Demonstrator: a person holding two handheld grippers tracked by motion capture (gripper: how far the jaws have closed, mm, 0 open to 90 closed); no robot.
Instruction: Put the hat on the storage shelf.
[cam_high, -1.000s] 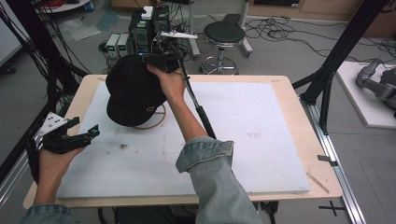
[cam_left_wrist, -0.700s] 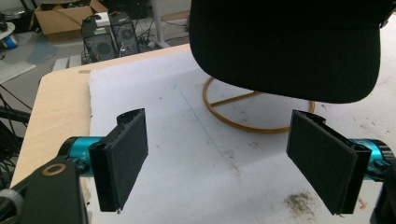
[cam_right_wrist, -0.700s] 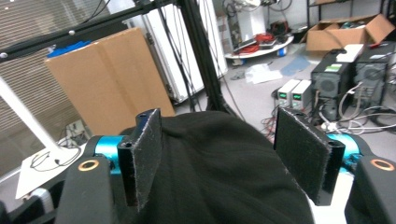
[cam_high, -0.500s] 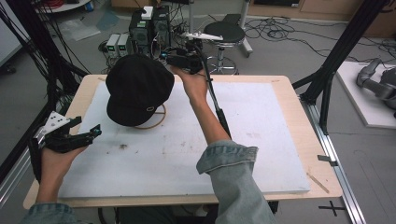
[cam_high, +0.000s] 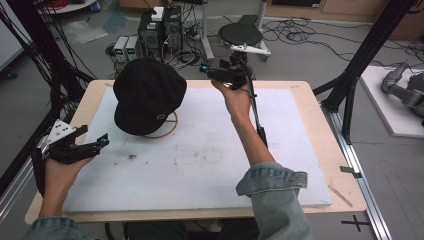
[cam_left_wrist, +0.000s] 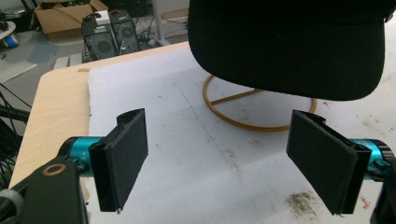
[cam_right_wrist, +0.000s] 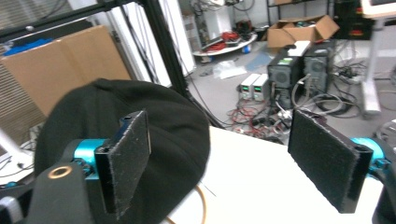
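High view: right claw (cam_high: 212, 71), jaws wide and empty, has drawn back from the black cap (cam_high: 149, 95), now sitting on its wire stand (cam_high: 165, 131); left claw (cam_high: 95, 142) waits wide, so placement looks finished.

Lab or workshop, computer towers (cam_high: 160, 27), floor cables (cam_high: 300, 35), cardboard boxes (cam_right_wrist: 303, 28), black frame struts (cam_high: 372, 47)

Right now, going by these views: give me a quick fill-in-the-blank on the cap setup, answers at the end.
1. The black cap sits on a ring-shaped wire stand coloured ____.
2. The right gripper is ____ and holds nothing.
3. The left gripper rests near the table's ____ edge.
4. The stand sits on a ____ foam mat.

Missing words: gold; open; left; white
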